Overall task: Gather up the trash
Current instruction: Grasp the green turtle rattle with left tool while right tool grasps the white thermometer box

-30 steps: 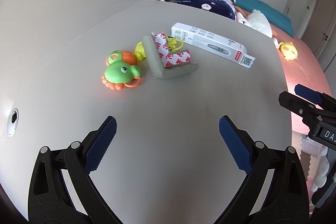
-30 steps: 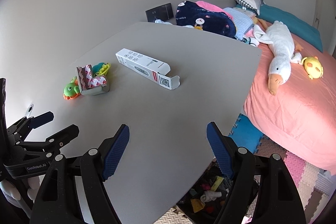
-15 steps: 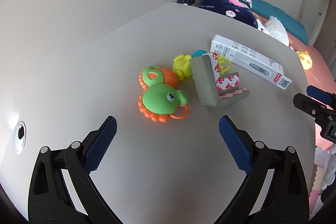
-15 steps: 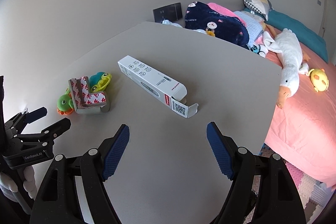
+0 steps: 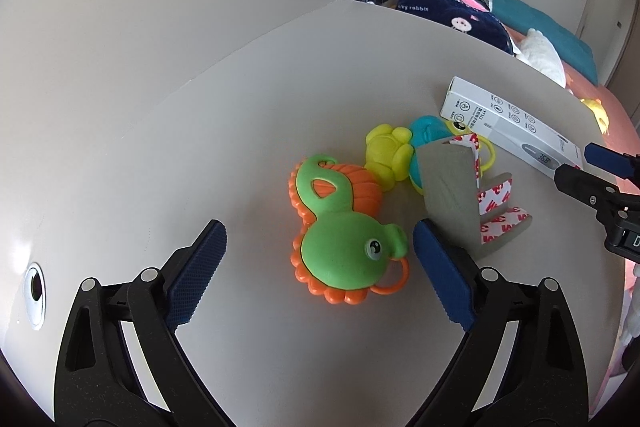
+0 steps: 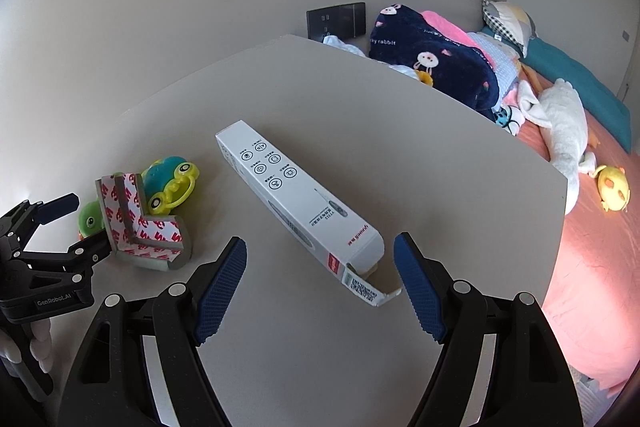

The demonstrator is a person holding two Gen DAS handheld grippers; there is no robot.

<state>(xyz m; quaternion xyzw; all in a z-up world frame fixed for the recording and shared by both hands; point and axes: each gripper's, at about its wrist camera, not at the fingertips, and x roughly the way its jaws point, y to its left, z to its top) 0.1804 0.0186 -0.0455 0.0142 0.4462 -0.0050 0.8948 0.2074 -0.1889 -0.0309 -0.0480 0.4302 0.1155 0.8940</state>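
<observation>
The left gripper (image 5: 316, 259) is wide but closing, its 2 ribbed blue pads flanking a glossy green-and-orange plastic duck toy (image 5: 344, 239) without touching it. The right gripper (image 6: 320, 281) hangs released, empty; the long white cardboard thermometer box (image 6: 300, 203), end flap open, lies just ahead between its fingers.

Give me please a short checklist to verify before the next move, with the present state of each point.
1. Left tongs hold nothing yet: ok, jaws closing, the green toy lies between them, untouched.
2. Right tongs open and empty: ok.
3. White box lined up before the right tongs: ok, its open flap end is nearest.
4. Green toy is trash: cannot tell.
5. Grey corner guard clear of the left tongs: not ok, close to the right pad.
6. Trash bin located: cannot tell.
</observation>
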